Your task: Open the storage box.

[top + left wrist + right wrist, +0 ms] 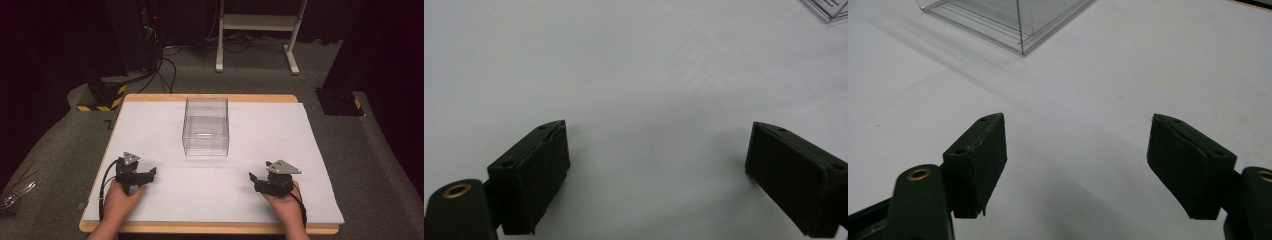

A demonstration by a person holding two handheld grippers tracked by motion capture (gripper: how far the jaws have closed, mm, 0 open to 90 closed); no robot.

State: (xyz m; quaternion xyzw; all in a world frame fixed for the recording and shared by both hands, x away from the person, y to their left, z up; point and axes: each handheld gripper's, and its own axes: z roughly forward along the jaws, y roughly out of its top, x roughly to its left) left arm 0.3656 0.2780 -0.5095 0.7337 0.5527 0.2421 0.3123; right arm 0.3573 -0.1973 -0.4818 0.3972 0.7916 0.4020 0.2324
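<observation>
Both my left hand-held gripper (148, 173) and right hand-held gripper (253, 177) gape wide and empty on the white surface (165, 195), so a careless reach could shove the light, clear plastic box (206, 126)

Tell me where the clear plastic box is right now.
In the high view the clear plastic box stands on the white table sheet, centred toward the far edge, ahead of and between the left gripper and right gripper, touching neither.

We see our right gripper (1077, 165) with both fingers (979, 162) set wide apart, nothing between them, above the white bench (1158, 60). A clear plastic box (1013, 20) stands at the upper left.
</observation>
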